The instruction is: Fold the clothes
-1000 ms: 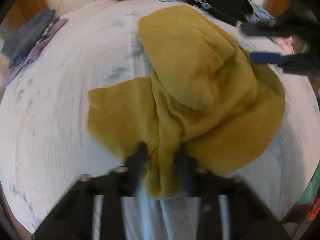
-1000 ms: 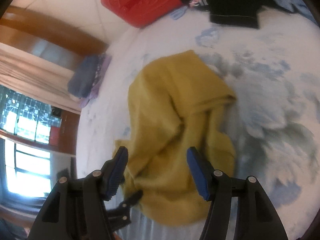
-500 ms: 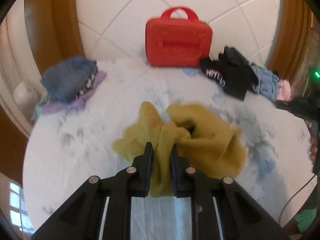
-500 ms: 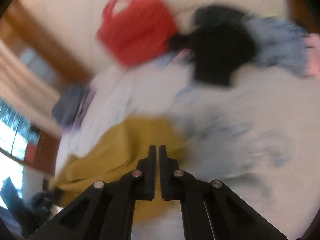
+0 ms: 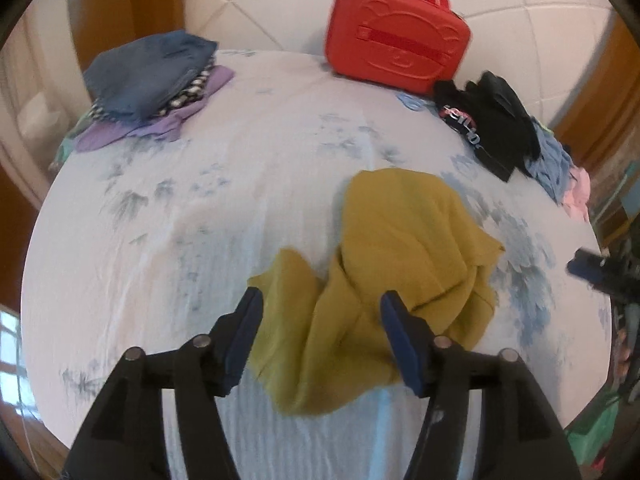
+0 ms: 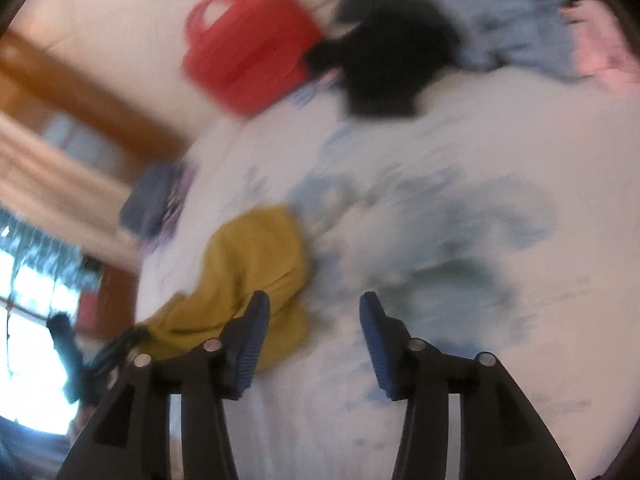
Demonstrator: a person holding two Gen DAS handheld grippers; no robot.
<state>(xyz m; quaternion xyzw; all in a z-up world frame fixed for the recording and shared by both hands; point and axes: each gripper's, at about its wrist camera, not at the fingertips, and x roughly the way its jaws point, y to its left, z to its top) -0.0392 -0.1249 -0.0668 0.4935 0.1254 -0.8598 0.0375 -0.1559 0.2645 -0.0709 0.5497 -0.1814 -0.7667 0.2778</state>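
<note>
Both tools gape wide, gripping nothing: the left tool (image 5: 320, 312) hangs over the crumpled mustard garment (image 5: 400, 248) lying on the bed (image 5: 200, 220), the right tool (image 6: 314, 316) just beside it

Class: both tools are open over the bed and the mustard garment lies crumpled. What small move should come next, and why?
Probably lower the left tool and close it on the near edge of the mustard garment, to pull it flat. The garment lies bunched in ridges on the sheet, unfolded, with its near edge between the open fingers. The right tool is open over bare sheet beside it, holding nothing.
</note>
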